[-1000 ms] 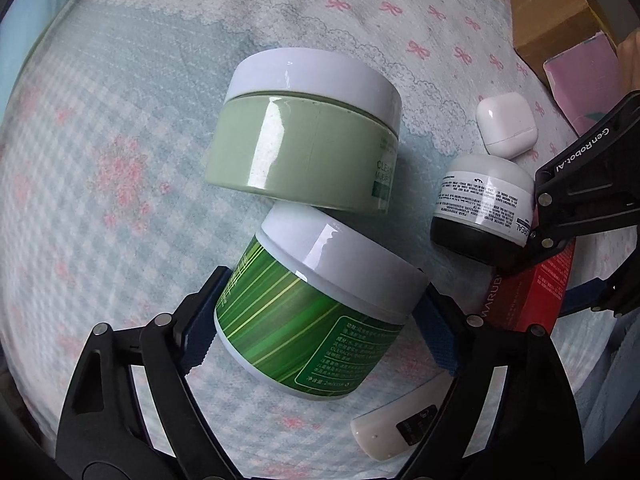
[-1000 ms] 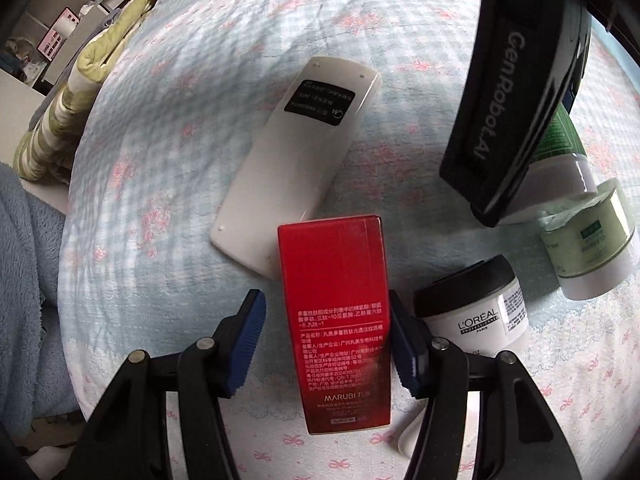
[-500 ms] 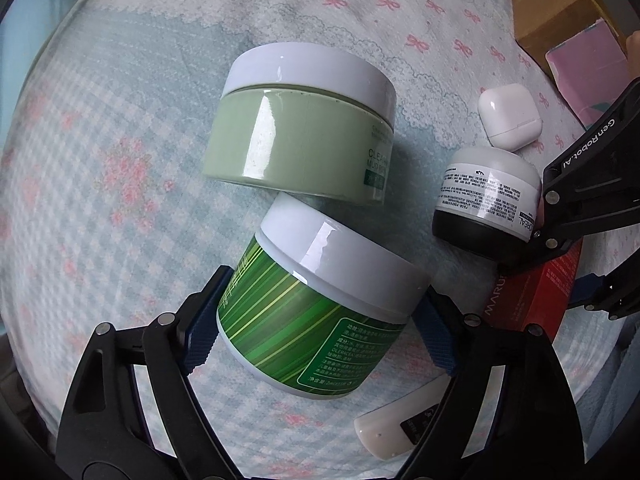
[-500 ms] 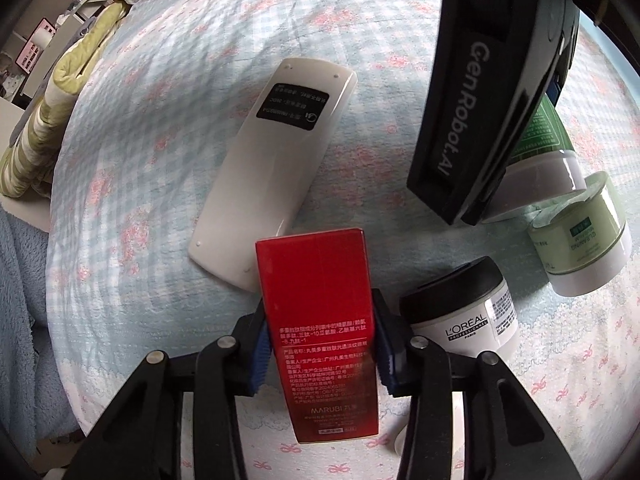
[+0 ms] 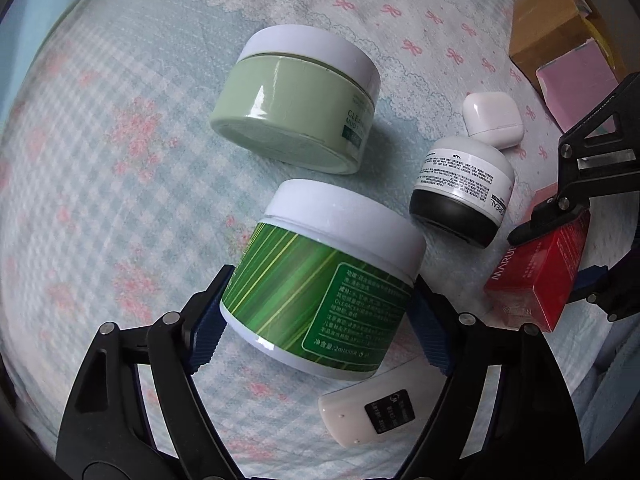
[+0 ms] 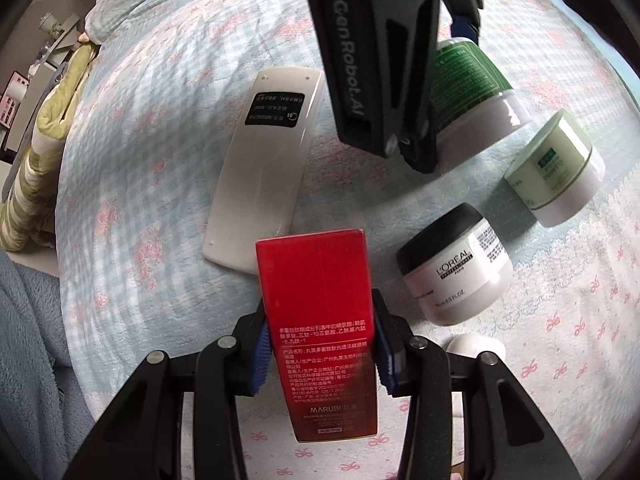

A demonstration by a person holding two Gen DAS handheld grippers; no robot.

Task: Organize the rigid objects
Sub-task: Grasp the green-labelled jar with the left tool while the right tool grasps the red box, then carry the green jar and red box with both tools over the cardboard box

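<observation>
A green striped jar point(image 5: 320, 280) with a white lid lies on its side on the bed cover point(image 5: 120, 160). My left gripper point(image 5: 322, 284) straddles it from above, its jaws closing, and the pads are not visibly pressing on it. My right gripper point(image 6: 320, 344) is shut on a red box point(image 6: 320, 300), pads clamped on its long sides. In the left wrist view the same red box point(image 5: 540, 272) sits at the right edge. A pale green jar point(image 5: 296, 108), a black-lidded white jar point(image 5: 464, 196) and a white case point(image 5: 492, 120) lie beyond.
A white remote point(image 6: 264, 160) lies face down just past the red box, one end near the striped jar. A cardboard box point(image 5: 548, 20) and a pink box point(image 5: 572, 88) sit off the bed's far right. Folded bedding point(image 6: 40, 152) and blue fleece point(image 6: 24, 340) are on the left.
My right gripper went from open around the red box to shut on it, then rolled with it. The left gripper rose slightly over the striped jar, its jaws narrowing.
</observation>
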